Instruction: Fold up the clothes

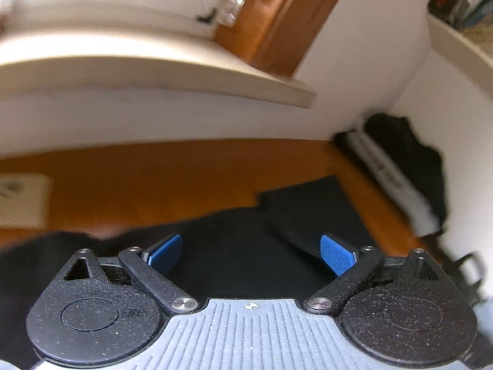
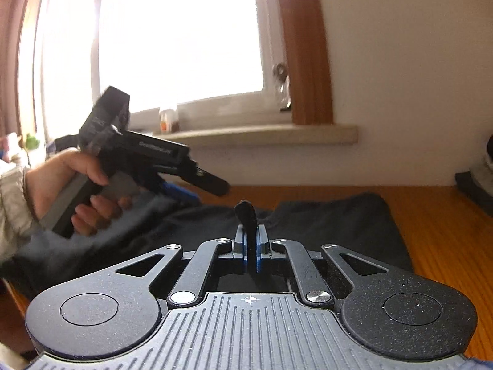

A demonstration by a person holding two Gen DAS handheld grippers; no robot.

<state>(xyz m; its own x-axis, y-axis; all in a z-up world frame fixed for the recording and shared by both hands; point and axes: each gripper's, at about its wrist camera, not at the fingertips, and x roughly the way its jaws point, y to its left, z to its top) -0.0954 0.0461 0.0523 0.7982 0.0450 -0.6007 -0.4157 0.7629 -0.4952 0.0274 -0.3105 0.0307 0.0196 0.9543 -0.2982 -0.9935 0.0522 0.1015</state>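
**Dark garment spread on the wooden table, right claw pinching a fold**

Everything here is placed against the black cloth garment [image 2: 332,225] lying flat on the orange-brown wooden table [image 2: 440,231].

Farthest left in the right wrist view, a person's hand [image 2: 66,185] in a pale sleeve grips the handle of the left gripper [image 2: 197,189], which hangs over the garment's left part with its nose slanting down and to the right; from this side its blue fingers are blurred. The left wrist view shows them plainly: the left gripper [image 1: 251,254] has its blue pads [image 1: 337,254] spread wide apart with nothing between them, and the garment lies just beneath and ahead of it. There the cloth's long axis runs from lower left to upper right, ending in a squared edge [image 1: 295,191] that points toward the far right corner of the table.

At the garment's near edge, in the middle, the right gripper [image 2: 251,246] has its two fingers pressed together on a small upright tuft of the black cloth [image 2: 245,215], which sticks up above the fingertips.

Beyond the garment, a beige stone windowsill [image 2: 265,134] juts from the white wall under a bright window with a brown wooden frame [image 2: 308,61]. To the garment's far right, a heap of dark clothing [image 1: 409,160] lies against the wall.
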